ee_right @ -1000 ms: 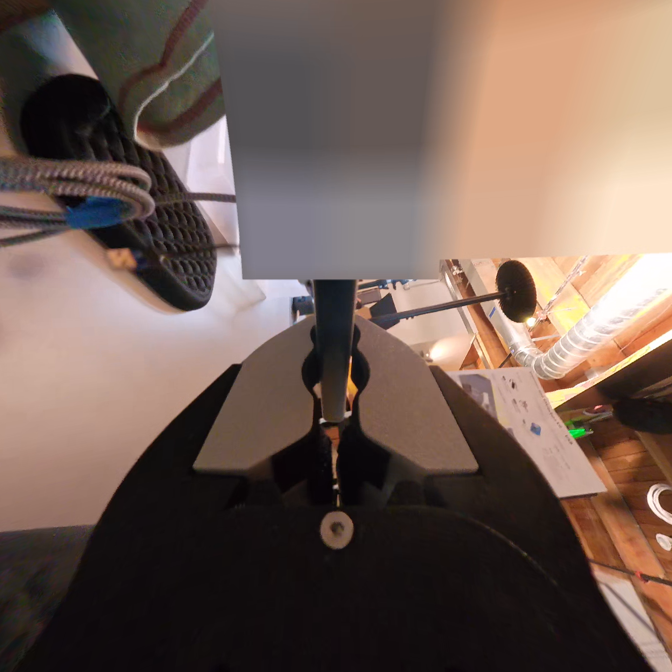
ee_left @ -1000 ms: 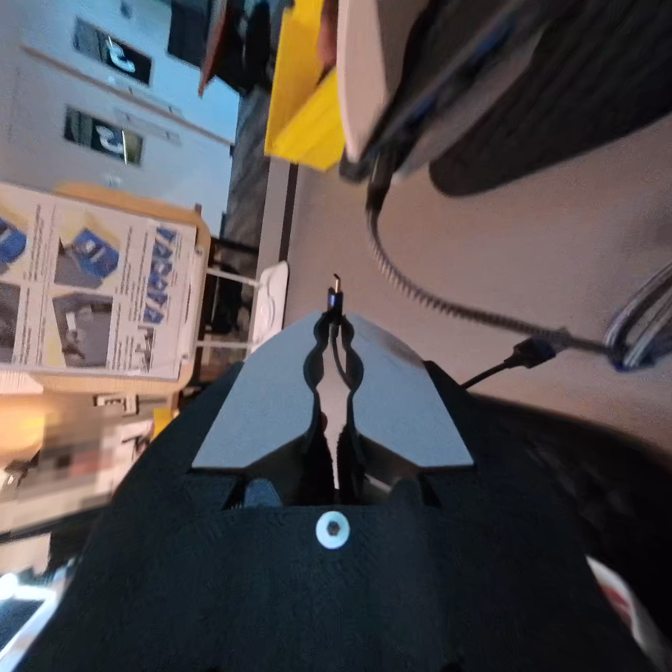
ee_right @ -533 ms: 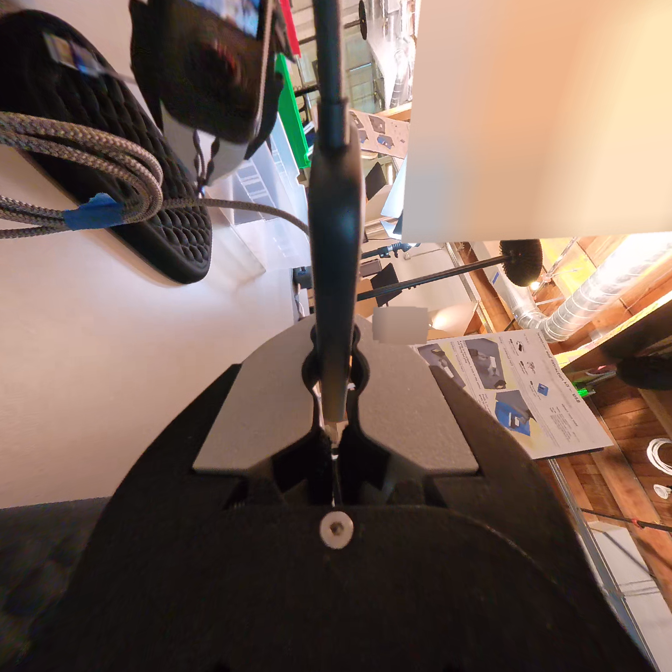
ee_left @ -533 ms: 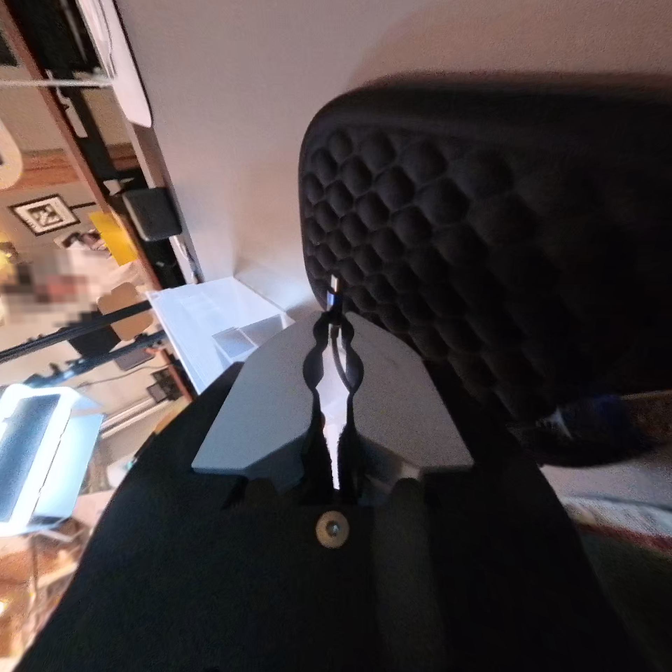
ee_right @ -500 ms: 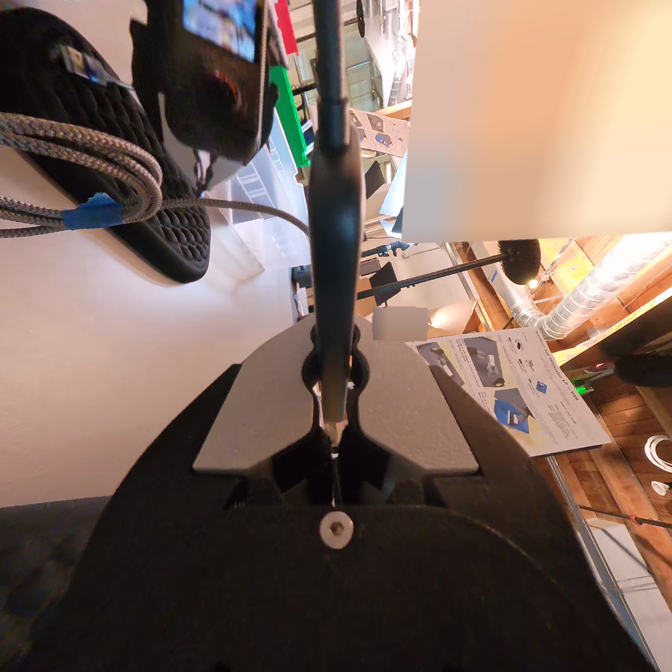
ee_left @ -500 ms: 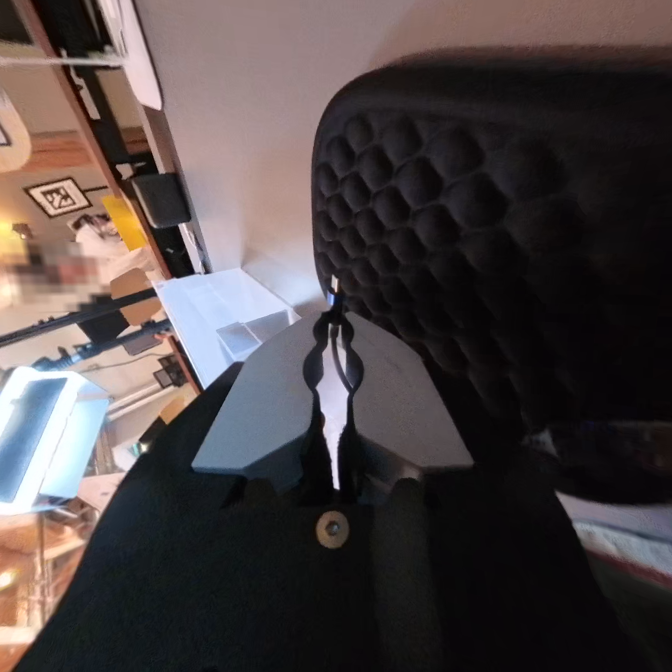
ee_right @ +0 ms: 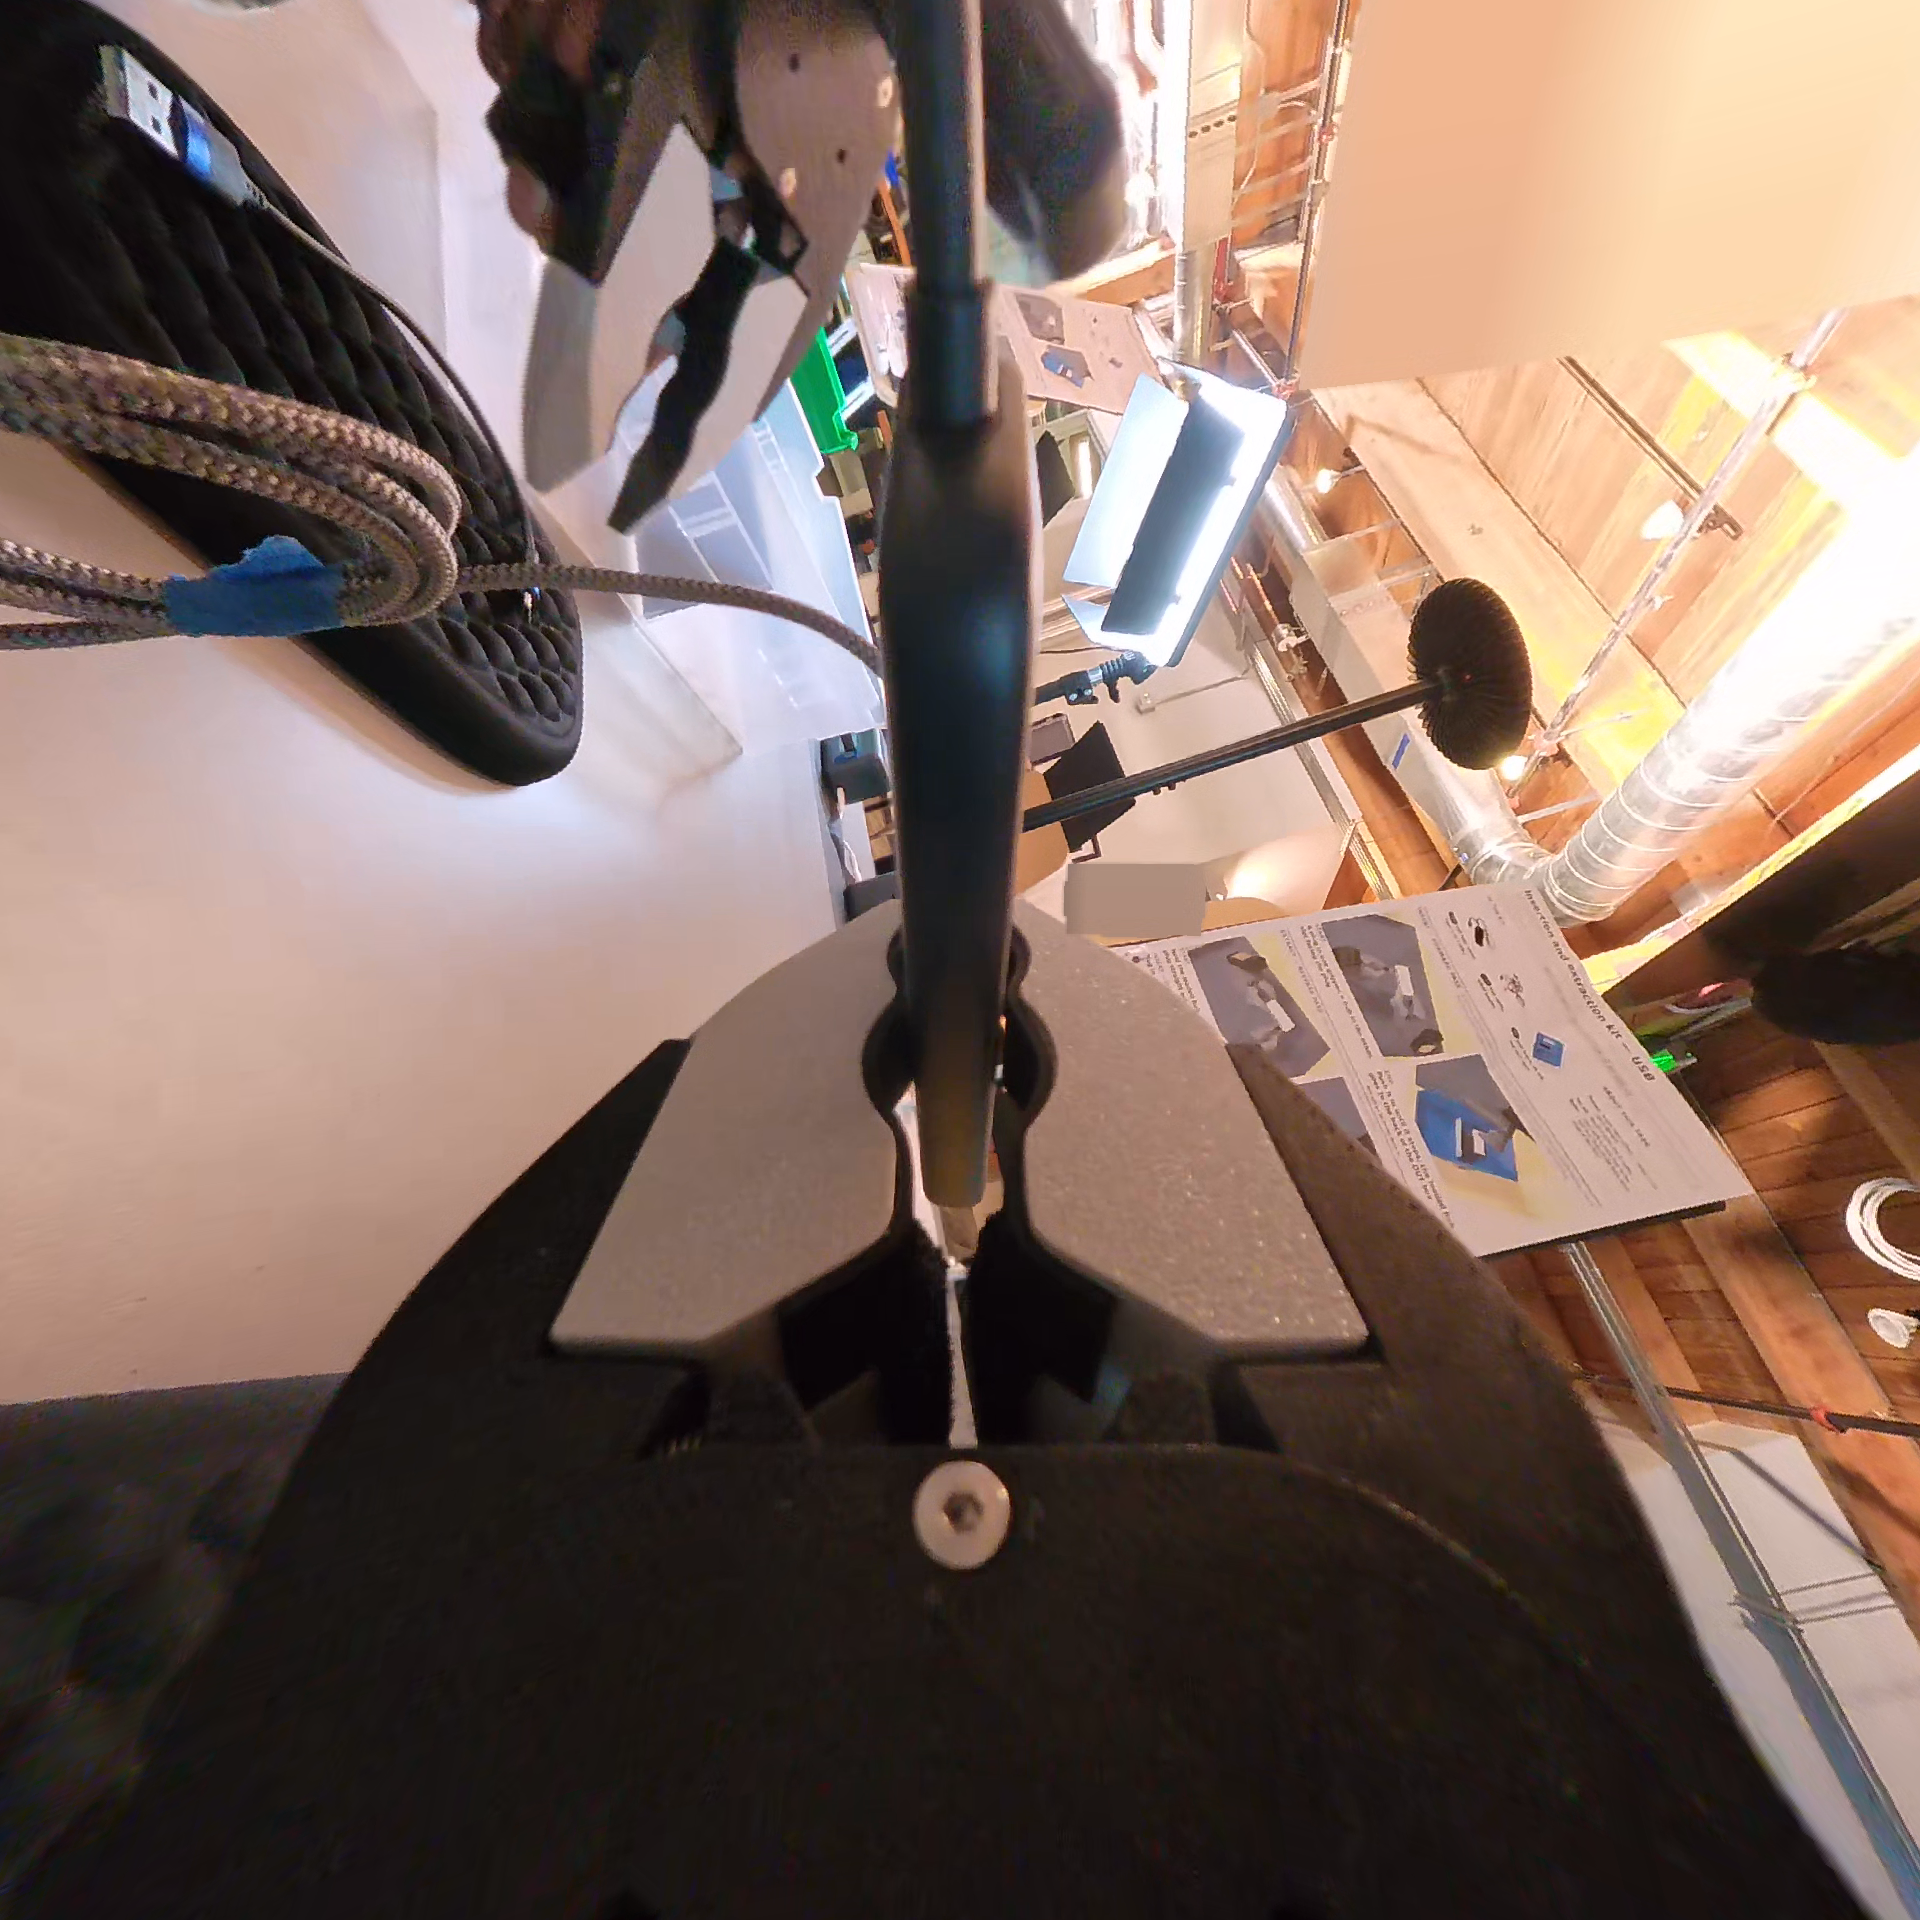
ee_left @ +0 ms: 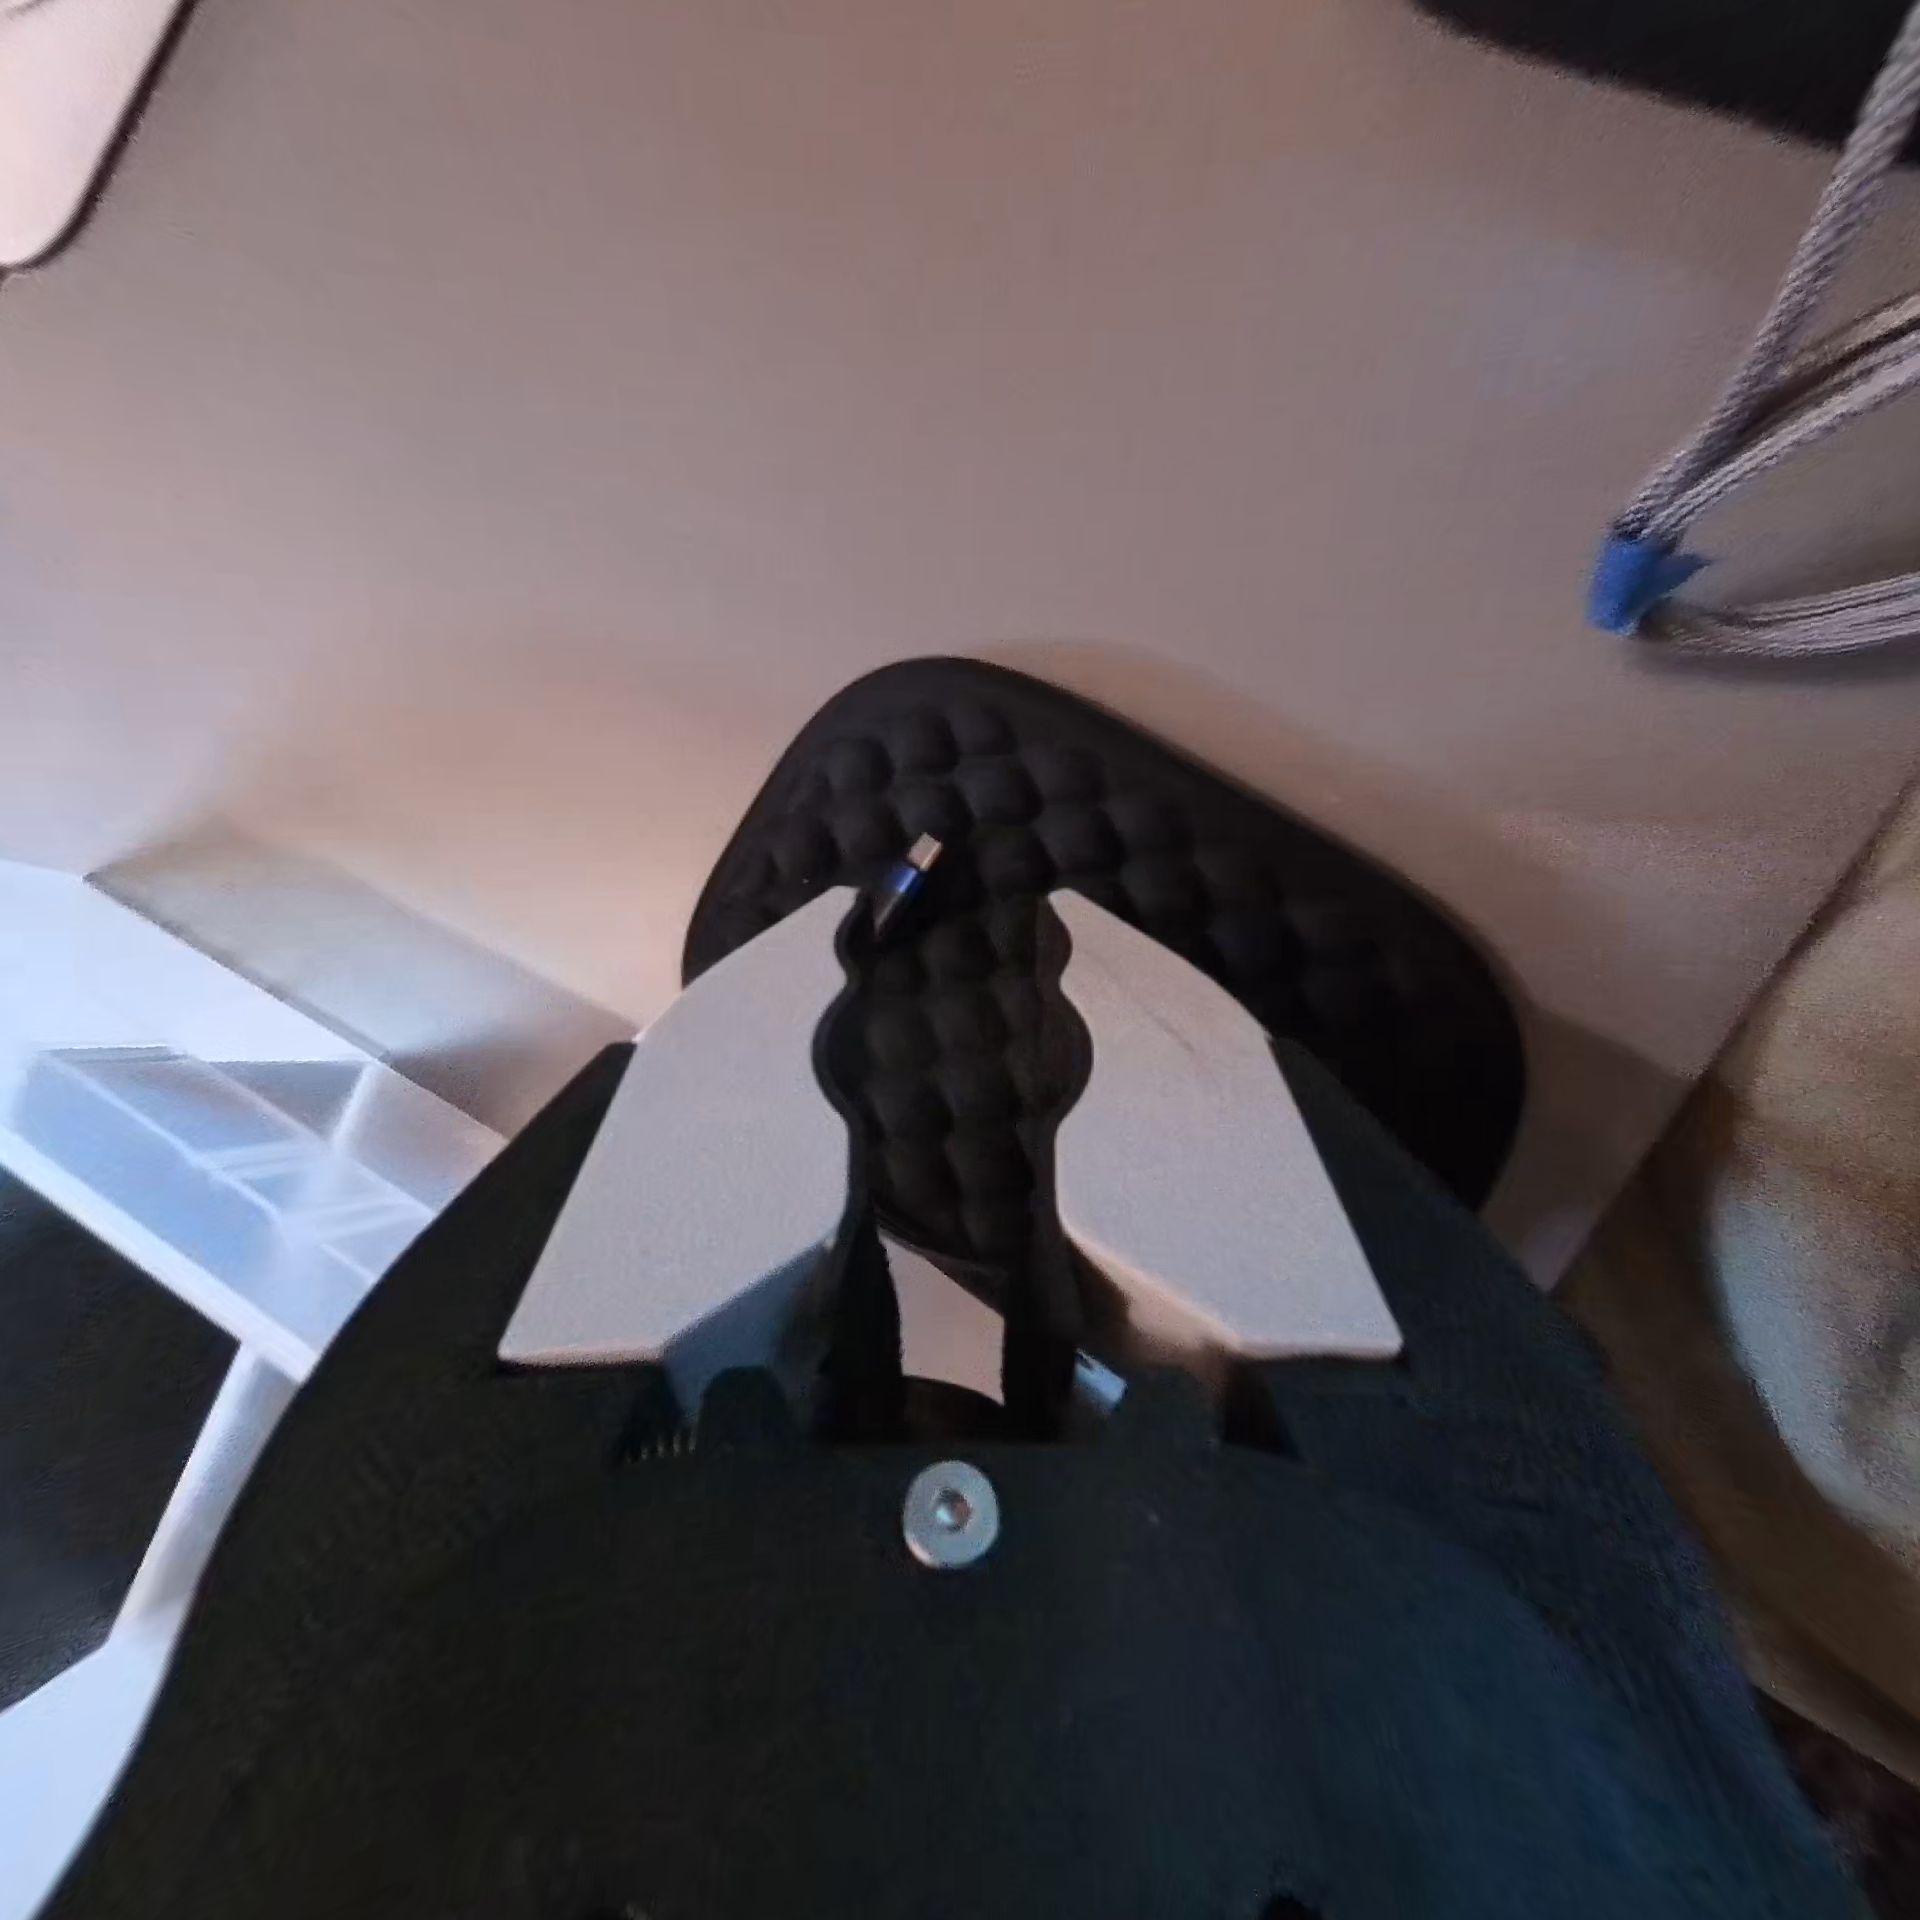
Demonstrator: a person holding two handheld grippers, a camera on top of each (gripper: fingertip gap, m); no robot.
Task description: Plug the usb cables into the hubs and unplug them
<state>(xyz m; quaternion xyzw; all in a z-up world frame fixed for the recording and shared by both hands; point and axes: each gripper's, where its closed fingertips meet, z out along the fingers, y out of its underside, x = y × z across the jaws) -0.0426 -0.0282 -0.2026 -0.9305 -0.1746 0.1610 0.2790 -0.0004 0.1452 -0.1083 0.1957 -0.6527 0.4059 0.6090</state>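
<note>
- The left gripper (ee_left: 951, 914), of grey plates on a black body, was seen with its jaws parted; a small blue-collared metal USB plug (ee_left: 906, 885) lay against the left finger (ee_left: 707, 1122) near the tip, and whether it was gripped could not be told.
- A black dimpled foam pad (ee_left: 1226, 883) lay on the pale tabletop (ee_left: 831, 416) directly ahead of the left gripper.
- The right gripper (ee_right: 958, 997) was clamped on a slim dark hub (ee_right: 956, 665), whose black lead ran upward.
- A braided grey cable bundle bound with blue tape (ee_right: 249, 597) rested across the pad, with a USB-A plug (ee_right: 156, 109) lying on the pad.
- A printed instruction sheet (ee_right: 1455, 1060) bore writing and pictures.
- Bare tabletop was shown beyond and left of the pad; a clear plastic bin (ee_left: 208, 1122) bordered its near-left edge.
</note>
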